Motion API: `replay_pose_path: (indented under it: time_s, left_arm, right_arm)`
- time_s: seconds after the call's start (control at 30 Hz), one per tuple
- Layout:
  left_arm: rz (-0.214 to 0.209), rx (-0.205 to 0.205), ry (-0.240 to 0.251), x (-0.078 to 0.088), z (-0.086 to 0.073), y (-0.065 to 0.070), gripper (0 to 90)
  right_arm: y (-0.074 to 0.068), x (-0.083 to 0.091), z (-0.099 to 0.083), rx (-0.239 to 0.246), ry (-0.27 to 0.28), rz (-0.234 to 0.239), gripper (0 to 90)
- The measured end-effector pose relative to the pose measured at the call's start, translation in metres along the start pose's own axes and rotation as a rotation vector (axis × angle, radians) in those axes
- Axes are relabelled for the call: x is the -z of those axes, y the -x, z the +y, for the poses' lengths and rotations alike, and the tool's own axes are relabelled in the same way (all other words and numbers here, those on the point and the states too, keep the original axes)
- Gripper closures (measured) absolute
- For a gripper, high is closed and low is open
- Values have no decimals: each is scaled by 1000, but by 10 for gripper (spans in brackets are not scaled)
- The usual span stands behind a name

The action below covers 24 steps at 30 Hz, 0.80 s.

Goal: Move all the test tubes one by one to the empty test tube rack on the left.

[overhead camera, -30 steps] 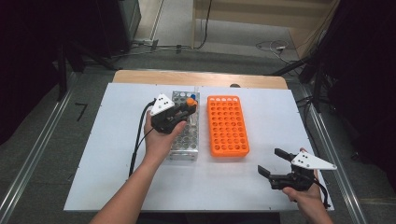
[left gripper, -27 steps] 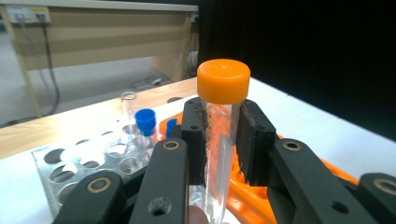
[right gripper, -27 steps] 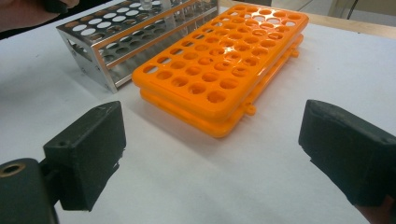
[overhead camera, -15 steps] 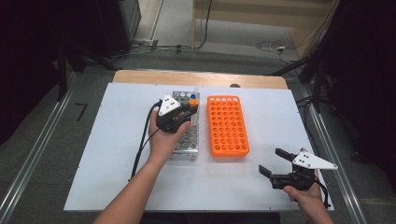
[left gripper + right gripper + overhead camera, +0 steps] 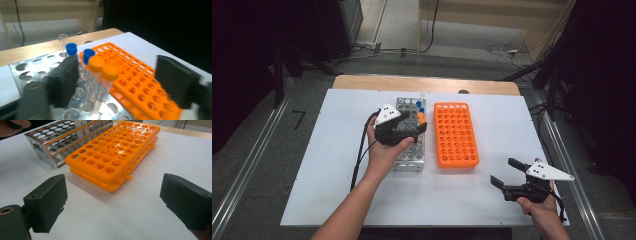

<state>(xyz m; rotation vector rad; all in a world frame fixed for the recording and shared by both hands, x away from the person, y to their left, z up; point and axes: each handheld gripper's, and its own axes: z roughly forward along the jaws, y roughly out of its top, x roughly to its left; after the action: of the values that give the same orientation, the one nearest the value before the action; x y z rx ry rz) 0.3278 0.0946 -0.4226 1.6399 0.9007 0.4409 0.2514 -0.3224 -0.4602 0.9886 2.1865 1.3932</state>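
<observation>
The left tongs (image 5: 410, 126) and hand (image 5: 384, 150) are covering part of the metal rack (image 5: 412, 161); motion is blurring the orange rack's (image 5: 140, 92) near holes in the left gripper view.

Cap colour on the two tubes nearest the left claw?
Orange caps; clearest in the left gripper view.

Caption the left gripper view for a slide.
Left gripper, jaws just opened wide around capped tubes: nearest orange-capped tube stands free in the metal rack, orange rack beside.

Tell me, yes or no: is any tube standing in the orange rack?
No: in the right gripper view every hole of the orange rack is empty.
</observation>
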Motion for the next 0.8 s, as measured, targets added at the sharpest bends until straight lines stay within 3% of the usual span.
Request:
replay_pose_path:
  time_s: [0.13,0.3,0.8]
  left_arm:
    - [-23,-14,8,15,-5,5,20]
    - [-54,-22,28,38,-17,8,0]
    - [-12,-4,37,100,-57,1,0]
  right_arm:
    - [2,-1,-1,-3,-1,-7,59]
    - [5,-2,-2,-7,-7,-15,59]
    - [12,-4,-5,-13,-17,-29,59]
